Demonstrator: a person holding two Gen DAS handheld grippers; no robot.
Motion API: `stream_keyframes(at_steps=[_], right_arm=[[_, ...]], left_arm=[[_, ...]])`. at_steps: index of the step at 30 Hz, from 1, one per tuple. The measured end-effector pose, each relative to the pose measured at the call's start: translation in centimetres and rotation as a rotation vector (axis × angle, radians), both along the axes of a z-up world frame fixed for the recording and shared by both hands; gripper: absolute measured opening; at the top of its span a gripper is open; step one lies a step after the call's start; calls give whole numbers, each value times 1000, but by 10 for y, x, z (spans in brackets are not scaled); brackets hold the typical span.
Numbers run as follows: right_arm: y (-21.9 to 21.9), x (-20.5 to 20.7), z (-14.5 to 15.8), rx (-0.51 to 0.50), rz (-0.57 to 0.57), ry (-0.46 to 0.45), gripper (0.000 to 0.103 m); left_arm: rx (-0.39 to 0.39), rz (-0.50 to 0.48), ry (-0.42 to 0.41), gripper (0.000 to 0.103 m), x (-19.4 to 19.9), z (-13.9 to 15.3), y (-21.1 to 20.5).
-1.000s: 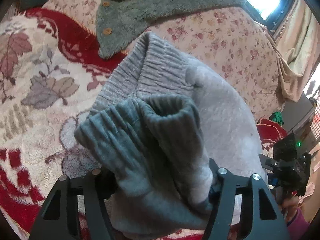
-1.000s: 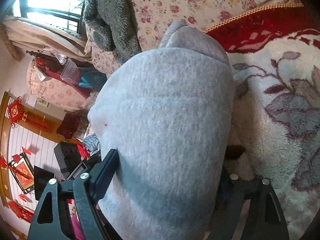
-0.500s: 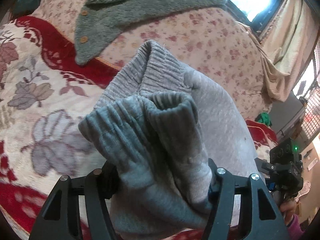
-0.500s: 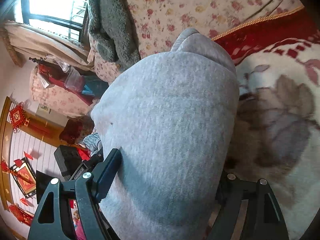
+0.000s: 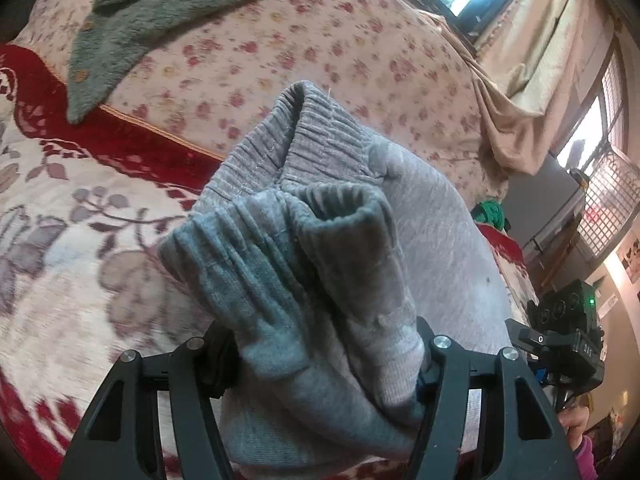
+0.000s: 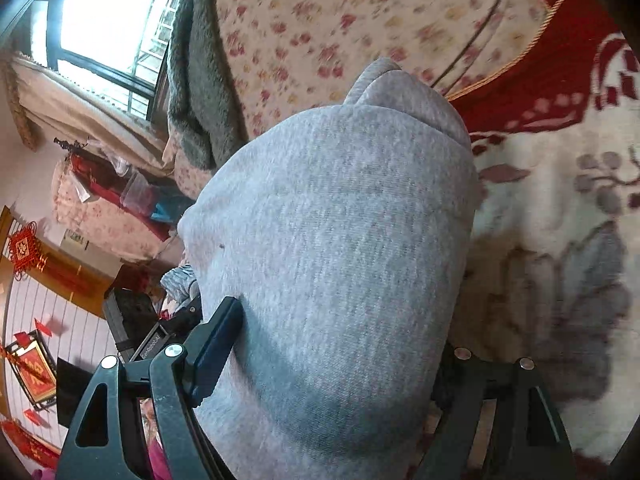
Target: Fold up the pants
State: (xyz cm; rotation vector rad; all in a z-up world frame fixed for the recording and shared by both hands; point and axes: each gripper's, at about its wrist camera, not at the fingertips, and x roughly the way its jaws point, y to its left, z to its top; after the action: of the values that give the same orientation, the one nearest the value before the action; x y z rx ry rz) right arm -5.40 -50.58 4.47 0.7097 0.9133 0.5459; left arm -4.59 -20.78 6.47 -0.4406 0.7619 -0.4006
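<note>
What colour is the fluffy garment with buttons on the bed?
Grey-green, with tan buttons; the left wrist view shows it best.

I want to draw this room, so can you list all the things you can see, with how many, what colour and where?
pants: one pair, grey, bunched up in both grippers, above the blanket
blanket: one, cream and red with grey leaves, spread underneath
flowery cover: one, pink with small red flowers, behind the blanket
fluffy cardigan: one, grey-green with brown buttons, lying on the flowery cover
curtain: one, beige, by the window
window: bright, at the far end of the flowery cover
red knot decoration: one, red, on the wall
left gripper: one, black, shut on the ribbed end of the pants
right gripper: one, black, shut on the smooth part of the pants
</note>
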Motion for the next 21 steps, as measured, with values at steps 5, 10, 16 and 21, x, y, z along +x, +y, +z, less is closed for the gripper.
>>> stream_keyframes(at_steps=[5,10,16,21], right_arm=[[-32,-9,-6,-1,-22,2,83],[-56,-12,-18,13,-37,21,84],[-71,-13,-42,29,-40,65,84],[-71,-13,-50,20,-40,78,88]], left_arm=[[19,-13,10,63,-2,-5,-30],[56,-17,10,63,-6,-15,-55],[89,-16,25,63,-11,-32,-66],[86,-24,20,64,-18,-42,-63]])
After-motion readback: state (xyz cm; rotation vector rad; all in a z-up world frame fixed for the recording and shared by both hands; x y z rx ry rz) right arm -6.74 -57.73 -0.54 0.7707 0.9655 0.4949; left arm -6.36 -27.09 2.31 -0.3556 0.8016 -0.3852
